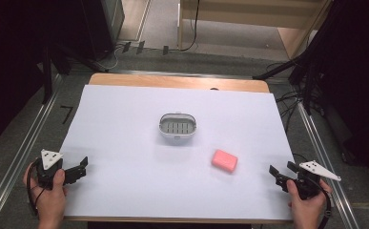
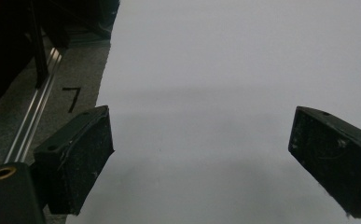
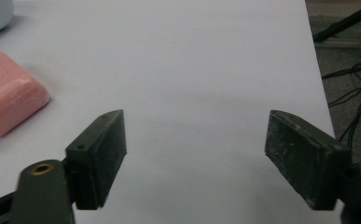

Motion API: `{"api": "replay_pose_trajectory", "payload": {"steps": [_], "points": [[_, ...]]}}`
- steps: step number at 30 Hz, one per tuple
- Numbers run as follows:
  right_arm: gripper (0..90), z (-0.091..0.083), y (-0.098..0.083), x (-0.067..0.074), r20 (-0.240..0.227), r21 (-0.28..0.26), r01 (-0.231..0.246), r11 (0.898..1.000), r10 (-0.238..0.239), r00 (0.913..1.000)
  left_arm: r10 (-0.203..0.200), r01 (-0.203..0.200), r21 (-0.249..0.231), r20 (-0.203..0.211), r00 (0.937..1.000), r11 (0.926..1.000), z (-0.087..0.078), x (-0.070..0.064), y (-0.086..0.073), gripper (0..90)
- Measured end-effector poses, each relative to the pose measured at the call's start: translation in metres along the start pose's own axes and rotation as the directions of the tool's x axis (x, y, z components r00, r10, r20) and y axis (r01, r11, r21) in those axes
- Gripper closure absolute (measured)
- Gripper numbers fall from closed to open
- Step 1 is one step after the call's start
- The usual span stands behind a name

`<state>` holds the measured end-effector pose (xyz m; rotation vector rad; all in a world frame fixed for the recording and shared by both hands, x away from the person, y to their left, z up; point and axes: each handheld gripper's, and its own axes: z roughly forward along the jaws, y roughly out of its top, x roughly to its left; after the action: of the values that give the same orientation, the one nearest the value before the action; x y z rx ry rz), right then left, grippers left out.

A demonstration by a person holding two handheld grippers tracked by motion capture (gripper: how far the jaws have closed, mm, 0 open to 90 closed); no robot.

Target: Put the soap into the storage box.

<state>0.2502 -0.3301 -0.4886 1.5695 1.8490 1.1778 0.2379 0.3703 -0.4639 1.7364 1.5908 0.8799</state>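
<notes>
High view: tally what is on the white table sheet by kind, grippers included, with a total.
Pink soap bar: 1
Grey slotted soap dish: 1
Hand-held grippers, jaws apart with nothing between them: 2, the left gripper and the right gripper
Total: 4

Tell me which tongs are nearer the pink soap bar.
Right. The right tongs sit open at the table's right edge, just beyond the pink soap bar. The left tongs, also open, sit at the far left edge, across the white sheet.
</notes>
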Motion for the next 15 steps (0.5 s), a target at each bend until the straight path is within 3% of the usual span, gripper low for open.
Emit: {"api": "replay_pose_trajectory", "payload": {"steps": [3,5,6,7,8,9,10,11,13,15], "points": [[24.1,0.000,0.000,0.004,-0.005,-0.010,0.028,1.000,-0.028,0.9996,0.007,-0.007,0.002,0.000,1.0000,1.0000,0.000,0.000,0.000,6.9],[32.6,0.001,0.001,0.004,-0.039,-0.027,0.033,0.999,-0.035,0.9986,0.005,-0.005,0.002,0.001,1.0000,1.0000,0.001,-0.001,0.000,6.9],[38.6,0.002,0.002,0.004,-0.079,-0.037,0.039,0.999,-0.042,0.9960,0.005,-0.005,0.003,0.001,1.0000,1.0000,0.001,-0.001,0.000,6.9],[38.2,0.003,0.004,0.004,-0.145,-0.038,0.039,0.999,-0.044,0.9884,0.005,-0.005,0.002,0.001,1.0000,1.0000,0.001,-0.001,0.000,6.9],[37.4,0.005,0.006,0.004,-0.173,-0.032,0.049,0.998,-0.054,0.9834,0.002,-0.002,0.001,0.000,1.0000,1.0000,0.001,-0.001,0.000,6.9],[36.8,0.007,0.008,0.005,-0.186,-0.018,0.063,0.998,-0.066,0.9803,0.002,-0.002,0.002,0.001,1.0000,1.0000,0.001,-0.001,0.000,6.9],[34.8,0.011,0.013,0.008,-0.212,0.040,0.118,0.992,-0.107,0.9714,0.002,-0.002,0.003,0.001,1.0000,1.0000,0.001,-0.001,0.000,6.9],[34.8,0.011,0.013,0.008,-0.212,0.040,0.118,0.992,-0.107,0.9714,0.003,-0.003,0.004,0.001,1.0000,1.0000,0.001,-0.001,0.000,6.9],[26.3,0.013,0.019,0.012,-0.257,0.060,0.103,0.993,-0.085,0.9627,0.006,-0.006,0.003,0.001,1.0000,1.0000,0.001,-0.001,0.000,6.9],[25.4,0.011,0.022,0.019,-0.266,0.075,0.129,0.989,-0.105,0.9581,0.008,-0.008,0.002,0.001,1.0000,1.0000,0.001,-0.001,0.000,6.9]]}}
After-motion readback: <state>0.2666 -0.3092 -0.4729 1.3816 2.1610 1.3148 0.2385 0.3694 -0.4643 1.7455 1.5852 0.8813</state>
